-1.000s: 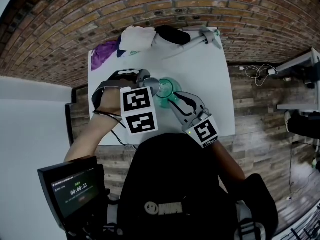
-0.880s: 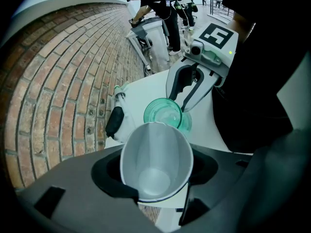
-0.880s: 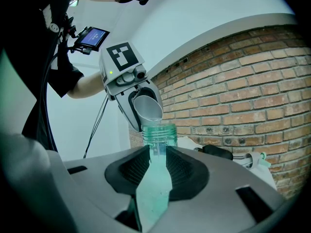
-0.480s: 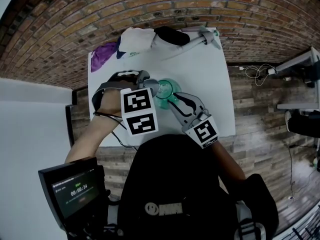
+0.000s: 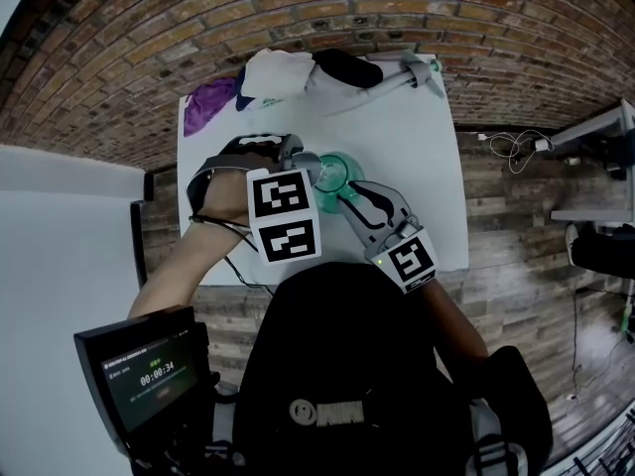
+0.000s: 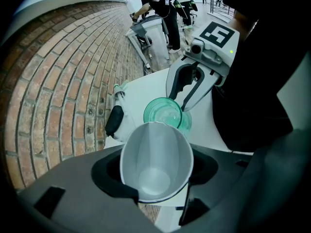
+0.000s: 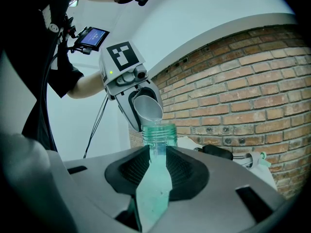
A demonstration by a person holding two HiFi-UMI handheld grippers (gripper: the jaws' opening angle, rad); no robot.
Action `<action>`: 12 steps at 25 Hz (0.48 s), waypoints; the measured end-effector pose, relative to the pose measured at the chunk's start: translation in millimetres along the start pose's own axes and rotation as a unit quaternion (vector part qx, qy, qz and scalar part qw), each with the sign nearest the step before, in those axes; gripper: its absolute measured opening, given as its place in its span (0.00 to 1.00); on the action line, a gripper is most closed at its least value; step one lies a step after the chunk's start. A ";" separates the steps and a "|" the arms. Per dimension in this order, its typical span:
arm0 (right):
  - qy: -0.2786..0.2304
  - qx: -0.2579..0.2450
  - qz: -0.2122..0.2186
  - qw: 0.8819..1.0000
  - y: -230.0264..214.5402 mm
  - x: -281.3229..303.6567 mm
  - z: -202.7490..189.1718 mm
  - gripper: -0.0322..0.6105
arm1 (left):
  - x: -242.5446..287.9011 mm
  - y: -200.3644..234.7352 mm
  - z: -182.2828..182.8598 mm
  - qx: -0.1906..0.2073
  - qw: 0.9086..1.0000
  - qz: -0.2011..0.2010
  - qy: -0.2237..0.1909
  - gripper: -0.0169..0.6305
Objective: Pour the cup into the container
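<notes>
A smooth white table (image 5: 417, 157) meets a rough brick wall (image 5: 298, 8) at the frame's top, with plank floor (image 5: 506, 216) at right. The left gripper (image 5: 303, 167) clamps a tapered white cup (image 6: 155, 159); the right gripper (image 5: 347, 194) pinches a ribbed green, seemingly plastic container (image 7: 158, 132).

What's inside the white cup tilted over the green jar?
The white cup shows bare white walls and a pale bottom, with no contents clearly visible. Its lip hides the near edge of the green jar.

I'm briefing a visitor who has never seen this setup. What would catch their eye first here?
The white cup is tipped steeply in the left tool, its lip over the mouth of the green jar at the middle of the white table. The right tool grips that jar from the near side.
</notes>
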State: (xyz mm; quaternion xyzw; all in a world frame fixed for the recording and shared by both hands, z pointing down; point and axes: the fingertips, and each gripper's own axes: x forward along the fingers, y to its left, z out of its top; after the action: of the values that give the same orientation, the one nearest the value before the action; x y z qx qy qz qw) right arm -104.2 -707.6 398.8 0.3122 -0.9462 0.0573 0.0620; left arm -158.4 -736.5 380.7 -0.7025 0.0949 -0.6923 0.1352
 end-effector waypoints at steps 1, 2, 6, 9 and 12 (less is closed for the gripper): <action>0.001 0.002 -0.001 1.000 0.0 -0.3 0.2 0.22 | 0.0 -0.1 0.3 0.001 1.000 0.000 0.000 0.45; 0.001 0.003 -0.001 1.000 0.1 -0.4 0.0 0.21 | 0.0 -0.2 0.4 0.001 1.000 0.000 0.000 0.45; 0.001 -0.002 0.002 1.000 0.8 -0.1 -1.4 0.22 | 0.3 -1.1 0.0 0.003 1.000 0.000 0.003 0.45; 0.001 -0.003 0.002 1.000 0.6 -0.8 -0.9 0.22 | 0.0 -1.2 0.5 0.005 1.000 0.000 0.006 0.45; 0.001 0.000 0.001 1.000 0.5 -0.9 -1.2 0.22 | 0.5 -1.4 0.6 0.006 1.000 0.000 0.008 0.45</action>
State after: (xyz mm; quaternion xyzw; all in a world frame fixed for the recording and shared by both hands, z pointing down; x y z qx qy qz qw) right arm -103.7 -706.5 399.8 0.3108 -0.9466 0.0579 0.0627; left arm -157.9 -735.3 381.6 -0.6960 0.0915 -0.6985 0.1386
